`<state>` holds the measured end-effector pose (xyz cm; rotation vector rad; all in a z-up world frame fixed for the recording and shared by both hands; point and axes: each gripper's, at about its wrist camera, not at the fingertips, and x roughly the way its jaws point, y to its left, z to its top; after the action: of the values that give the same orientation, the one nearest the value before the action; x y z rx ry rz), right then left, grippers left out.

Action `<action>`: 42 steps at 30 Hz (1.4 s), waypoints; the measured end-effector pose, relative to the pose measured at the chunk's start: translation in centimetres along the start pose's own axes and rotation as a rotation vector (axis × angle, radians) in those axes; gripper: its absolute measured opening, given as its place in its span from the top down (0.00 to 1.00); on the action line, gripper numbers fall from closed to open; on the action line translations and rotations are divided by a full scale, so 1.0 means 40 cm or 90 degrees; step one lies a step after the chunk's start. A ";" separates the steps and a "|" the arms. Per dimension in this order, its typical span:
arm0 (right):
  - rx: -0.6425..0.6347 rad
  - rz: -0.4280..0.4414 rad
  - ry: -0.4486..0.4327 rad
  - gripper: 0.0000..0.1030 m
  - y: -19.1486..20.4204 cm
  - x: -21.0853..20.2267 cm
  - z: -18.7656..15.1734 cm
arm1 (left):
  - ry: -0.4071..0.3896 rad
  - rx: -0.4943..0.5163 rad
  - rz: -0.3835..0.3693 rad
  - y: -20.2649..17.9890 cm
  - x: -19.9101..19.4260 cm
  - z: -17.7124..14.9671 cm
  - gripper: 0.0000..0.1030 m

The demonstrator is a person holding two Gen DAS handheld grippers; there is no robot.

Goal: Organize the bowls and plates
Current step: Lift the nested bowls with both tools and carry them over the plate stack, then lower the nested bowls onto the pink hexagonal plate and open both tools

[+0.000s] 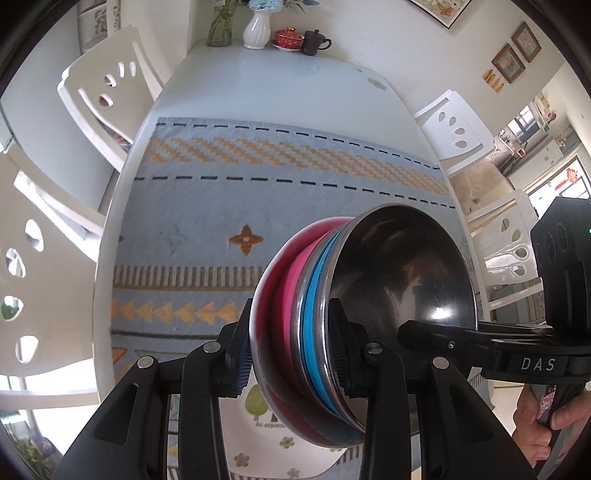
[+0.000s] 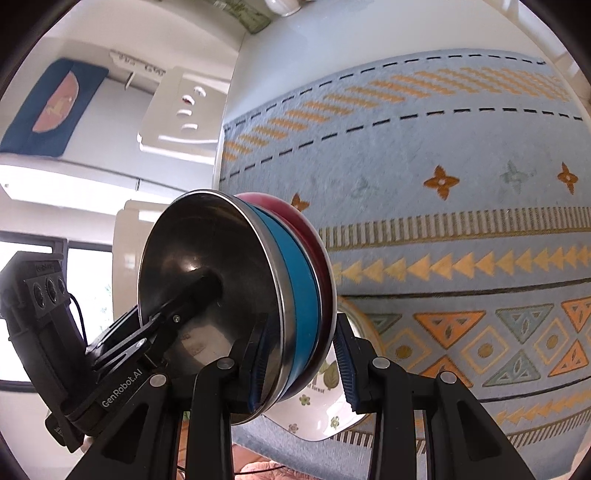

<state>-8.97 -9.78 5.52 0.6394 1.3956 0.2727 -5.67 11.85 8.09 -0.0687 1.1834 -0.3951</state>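
A nested stack of steel bowls (image 1: 354,306) with red, pink and blue outsides is held on edge above the table. My left gripper (image 1: 291,354) is shut on the stack's rim, one finger on the red outside, one inside the steel bowl. My right gripper (image 2: 301,363) is shut on the same stack (image 2: 236,295) from the opposite side; it also shows in the left wrist view (image 1: 417,330). A white plate with tree and flower prints (image 2: 317,410) lies on the table under the stack, also seen in the left wrist view (image 1: 258,402).
A blue patterned cloth (image 1: 258,206) covers the white table (image 1: 277,81). A white vase (image 1: 256,31), a red lidded cup (image 1: 288,38) and a dark mug (image 1: 313,42) stand at the far end. White chairs (image 1: 107,96) stand on both sides.
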 end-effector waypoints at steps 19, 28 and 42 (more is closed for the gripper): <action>-0.014 -0.031 0.024 0.67 0.043 0.090 -0.109 | 0.037 0.017 -0.009 0.076 0.020 -0.131 0.67; -0.023 -0.051 0.068 0.67 0.028 0.154 -0.156 | 0.066 0.014 -0.015 0.101 0.057 -0.191 0.67; -0.015 -0.086 0.080 0.67 0.007 0.198 -0.180 | 0.094 0.027 -0.016 0.095 0.100 -0.244 0.63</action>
<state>-14.46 -3.45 -1.16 0.5132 1.5467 0.2247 -12.29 15.54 -0.18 -0.0186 1.3200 -0.4536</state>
